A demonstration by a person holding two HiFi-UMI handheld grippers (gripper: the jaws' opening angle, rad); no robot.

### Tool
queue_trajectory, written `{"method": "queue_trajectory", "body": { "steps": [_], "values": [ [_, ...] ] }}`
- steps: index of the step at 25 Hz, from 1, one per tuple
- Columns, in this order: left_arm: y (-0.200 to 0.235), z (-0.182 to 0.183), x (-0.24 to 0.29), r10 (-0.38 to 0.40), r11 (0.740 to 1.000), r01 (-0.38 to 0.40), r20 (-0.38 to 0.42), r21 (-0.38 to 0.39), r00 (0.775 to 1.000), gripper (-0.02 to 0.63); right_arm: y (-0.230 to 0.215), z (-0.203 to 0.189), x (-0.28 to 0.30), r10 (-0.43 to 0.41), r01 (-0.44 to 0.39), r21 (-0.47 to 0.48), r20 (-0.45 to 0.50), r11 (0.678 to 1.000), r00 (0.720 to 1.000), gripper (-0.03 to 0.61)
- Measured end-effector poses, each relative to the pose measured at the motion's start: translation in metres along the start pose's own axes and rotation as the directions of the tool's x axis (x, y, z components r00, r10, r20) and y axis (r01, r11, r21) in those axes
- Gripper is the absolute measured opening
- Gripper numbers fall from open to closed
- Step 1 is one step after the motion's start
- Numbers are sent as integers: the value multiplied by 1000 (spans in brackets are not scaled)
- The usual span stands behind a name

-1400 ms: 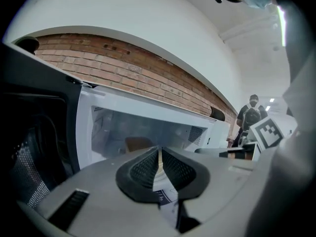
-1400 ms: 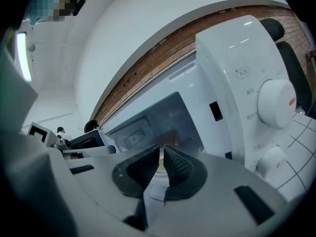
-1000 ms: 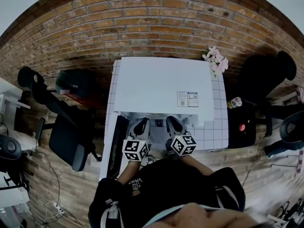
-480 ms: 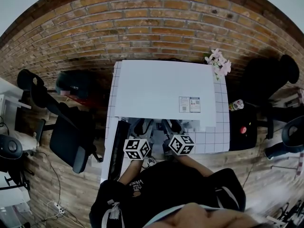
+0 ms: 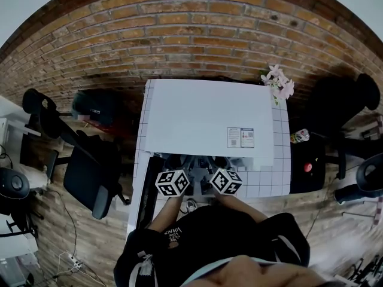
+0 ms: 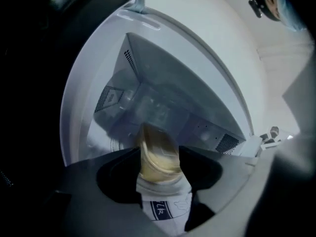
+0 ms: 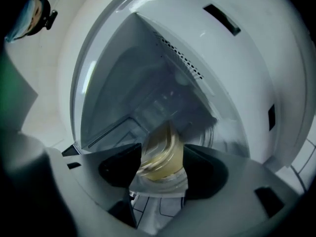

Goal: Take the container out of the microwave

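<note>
1. The container [image 6: 159,157], a clear round-rimmed tub with yellowish contents, sat low in the centre of the left gripper view. It was smeared by blur and backed by the pale cavity of the open microwave [image 5: 209,115]. It looked to be at the front of that cavity, though the blur kept me from being sure.
2. Left tongs [image 6: 158,151]: the jaws stood wide apart, having just been opening. The tub sat in the gap with a dark pad close on either side, and I saw no squeeze on it.
3. Right tongs [image 7: 163,151]: the same story. The jaws had just been opening and stood spread, framing the tub without clamping it.
4. The relation that mattered: the tub lay straight ahead of both pairs, each angled in on it from its own side.
5. In the head view both sets of tongs sat level at lower centre, under the microwave's front edge, and neither hand looked nearer. The tub itself was hidden there.
6. Its long axis seemed to run rim-up through each gap, which is a judgement given the smear.
7. Further out, the door [image 5: 148,187] hung open at the left of the frame. The white tiled bench [image 5: 281,163] carried the oven, and flowers [image 5: 276,82] stood at its upper right corner.
8. The next move probably called for both pairs to close evenly on opposite walls. An uneven pinch could tip the tub.
</note>
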State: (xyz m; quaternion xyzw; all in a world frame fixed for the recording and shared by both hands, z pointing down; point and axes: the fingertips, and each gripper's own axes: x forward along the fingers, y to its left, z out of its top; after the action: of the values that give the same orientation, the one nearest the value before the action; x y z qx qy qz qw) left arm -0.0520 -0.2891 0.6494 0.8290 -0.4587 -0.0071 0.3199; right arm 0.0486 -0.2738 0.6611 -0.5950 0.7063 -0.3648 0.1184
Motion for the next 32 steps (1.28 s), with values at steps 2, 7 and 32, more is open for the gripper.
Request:
{"method": "queue_trajectory", "body": {
  "steps": [2,7,32],
  "values": [
    [4,0,5,6,1000,-6,2,-24,1000,235,-2,2,4,-7,7,28,6,1000,1000,239],
    [6,-3,18,-3,998,2,-7,-55,1000,239,-6,3,11,-21,20,53,7,998,1000,241],
    [12,-14,36,-48,995,43,-56,-90,997,239,-11,-6,29,-39,41,44,-47,998,998,227]
  ]
}}
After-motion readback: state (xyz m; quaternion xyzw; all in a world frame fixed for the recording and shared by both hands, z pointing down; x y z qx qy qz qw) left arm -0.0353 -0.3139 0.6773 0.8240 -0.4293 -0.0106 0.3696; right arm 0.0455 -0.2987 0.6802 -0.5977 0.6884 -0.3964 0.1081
